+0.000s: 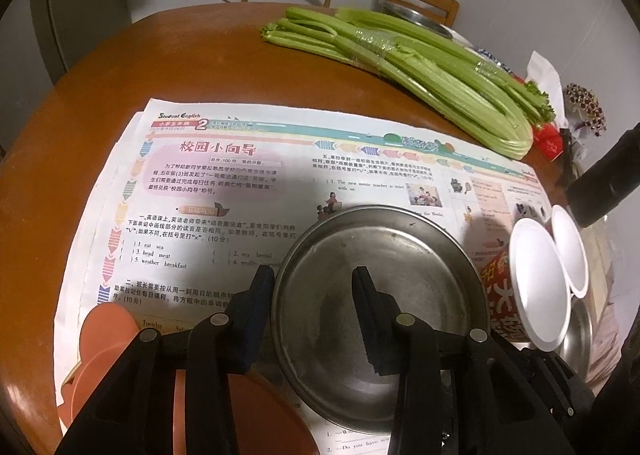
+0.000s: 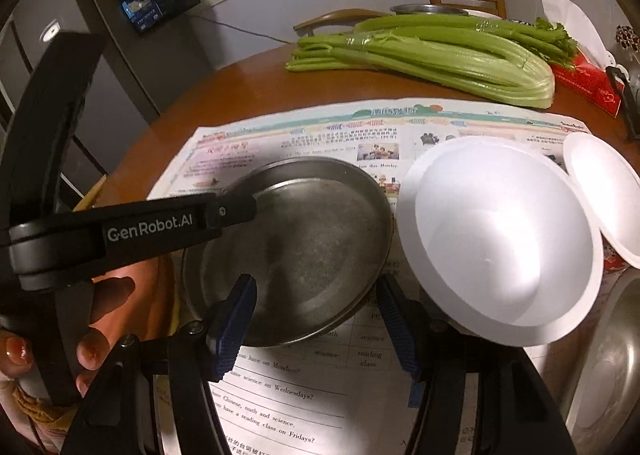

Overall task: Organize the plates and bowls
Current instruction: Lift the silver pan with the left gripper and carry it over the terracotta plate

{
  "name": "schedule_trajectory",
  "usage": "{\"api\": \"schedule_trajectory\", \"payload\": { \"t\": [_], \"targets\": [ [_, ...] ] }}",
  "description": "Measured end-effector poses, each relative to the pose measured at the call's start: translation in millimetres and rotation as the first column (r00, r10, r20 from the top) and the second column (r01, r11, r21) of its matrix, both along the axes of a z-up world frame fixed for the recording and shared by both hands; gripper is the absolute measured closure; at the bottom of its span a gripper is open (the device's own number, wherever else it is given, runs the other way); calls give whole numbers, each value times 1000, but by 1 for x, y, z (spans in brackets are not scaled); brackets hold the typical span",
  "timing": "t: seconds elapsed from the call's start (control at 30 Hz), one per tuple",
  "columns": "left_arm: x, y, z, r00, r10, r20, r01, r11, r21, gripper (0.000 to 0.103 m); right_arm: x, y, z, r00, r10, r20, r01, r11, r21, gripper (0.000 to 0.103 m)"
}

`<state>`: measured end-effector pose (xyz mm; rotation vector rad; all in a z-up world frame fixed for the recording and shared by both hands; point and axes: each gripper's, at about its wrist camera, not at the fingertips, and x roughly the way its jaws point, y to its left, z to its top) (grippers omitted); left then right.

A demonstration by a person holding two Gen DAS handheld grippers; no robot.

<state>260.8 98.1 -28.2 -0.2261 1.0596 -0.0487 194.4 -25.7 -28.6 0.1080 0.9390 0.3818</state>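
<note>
Steel, thin and stiff, the metal plate [image 1: 380,319] rests on the newspaper [image 1: 224,191] on the tabletop; slick and light, best pinched at its rim, which the left gripper [image 1: 316,295] straddles, jaws wide. Right gripper [image 2: 316,319] jaws wide, empty.

We see the steel plate [image 2: 292,251] lying on the worksheet [image 2: 304,135], two foam bowls [image 2: 504,243] just right of it, and the celery [image 2: 440,51] behind on the table [image 2: 224,91].
</note>
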Motion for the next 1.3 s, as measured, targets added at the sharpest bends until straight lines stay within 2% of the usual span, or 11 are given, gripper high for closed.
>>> {"api": "schedule_trajectory", "payload": {
  "t": [0.63,1.3],
  "targets": [
    [-40,13,40,995,13,101,-8,999,-46,61,-29,-3,33,997,28,67,-31,999,40,40],
    [-105,29,95,975,53,216,-47,998,-32,59,-81,18,79,980,90,176,-95,995,19,40]
  ]
}}
